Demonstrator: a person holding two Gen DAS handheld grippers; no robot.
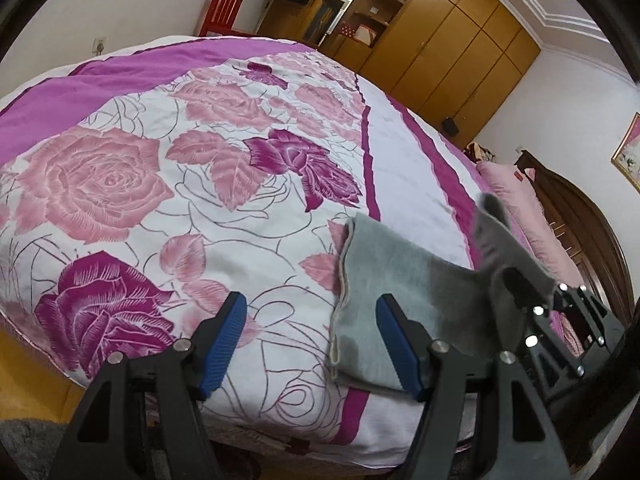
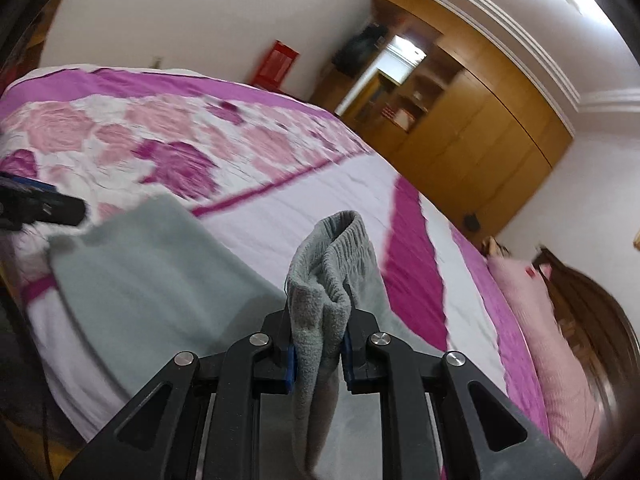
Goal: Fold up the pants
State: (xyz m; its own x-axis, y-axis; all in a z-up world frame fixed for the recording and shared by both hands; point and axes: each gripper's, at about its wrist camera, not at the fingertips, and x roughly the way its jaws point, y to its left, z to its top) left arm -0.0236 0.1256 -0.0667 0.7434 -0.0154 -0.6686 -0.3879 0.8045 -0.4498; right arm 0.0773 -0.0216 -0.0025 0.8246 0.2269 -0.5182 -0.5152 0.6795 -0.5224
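Observation:
Grey fleece pants (image 1: 404, 280) lie on the flowered bedspread (image 1: 168, 184) near the bed's front edge. My left gripper (image 1: 310, 340) is open and empty, its blue pads just left of and over the pants' left edge. My right gripper (image 2: 319, 354) is shut on the pants' elastic waistband (image 2: 340, 256), which stands lifted and bunched above the flat part of the pants (image 2: 152, 276). The right gripper with the lifted cloth also shows in the left wrist view (image 1: 532, 300). The left gripper's tip shows at the left edge of the right wrist view (image 2: 44, 204).
A pink pillow (image 2: 552, 344) and a dark wooden headboard (image 2: 600, 320) are at the right. A wooden wardrobe (image 1: 444, 40) stands behind the bed. A red chair (image 1: 222, 10) is by the far wall. The bed's front edge (image 1: 280, 432) is just below the grippers.

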